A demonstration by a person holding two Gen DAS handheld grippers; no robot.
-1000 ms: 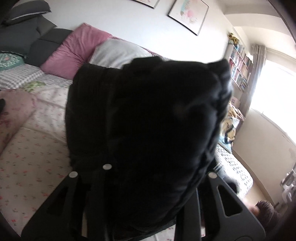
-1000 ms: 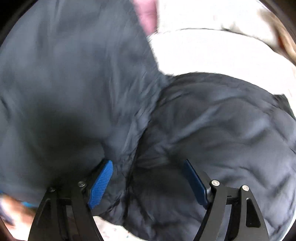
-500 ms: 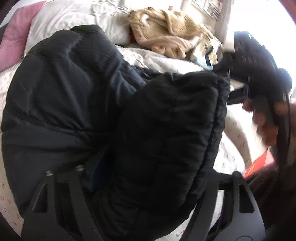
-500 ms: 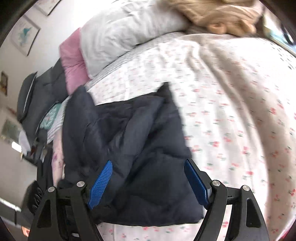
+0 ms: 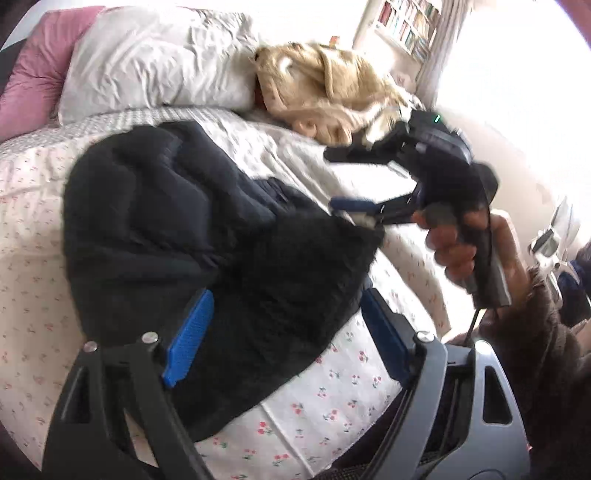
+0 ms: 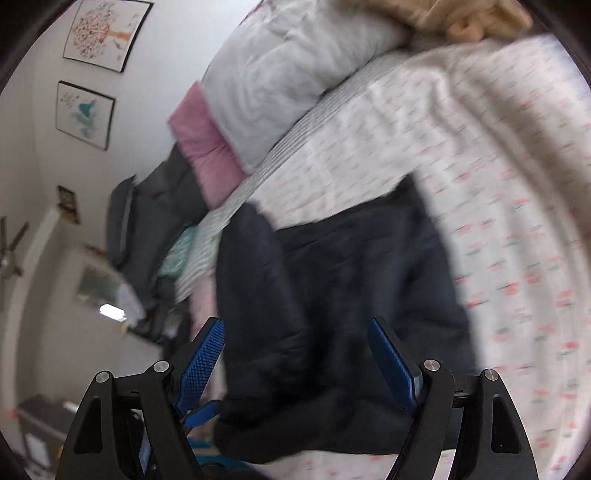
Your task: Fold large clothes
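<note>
A black puffer jacket (image 5: 177, 221) lies folded in a bundle on the bed's floral sheet (image 5: 332, 398). It also shows in the right wrist view (image 6: 351, 280). My left gripper (image 5: 284, 332) is open, its blue pads apart just above the jacket's near edge, holding nothing. My right gripper (image 6: 295, 354) is open and empty above the jacket. In the left wrist view the right gripper (image 5: 334, 181) hangs in a hand at the jacket's right end, jaws spread.
A white pillow (image 5: 155, 62) and a pink pillow (image 5: 33, 70) lie at the head of the bed. A tan fleece garment (image 5: 325, 81) is heaped beside them. A bookshelf (image 5: 402, 26) and a bright window stand at the right. Framed pictures (image 6: 103, 33) hang on the wall.
Both grippers have let go of the jacket. It was held up in the left gripper a second ago and now lies on the bed. Both grippers have pulled back, open.
</note>
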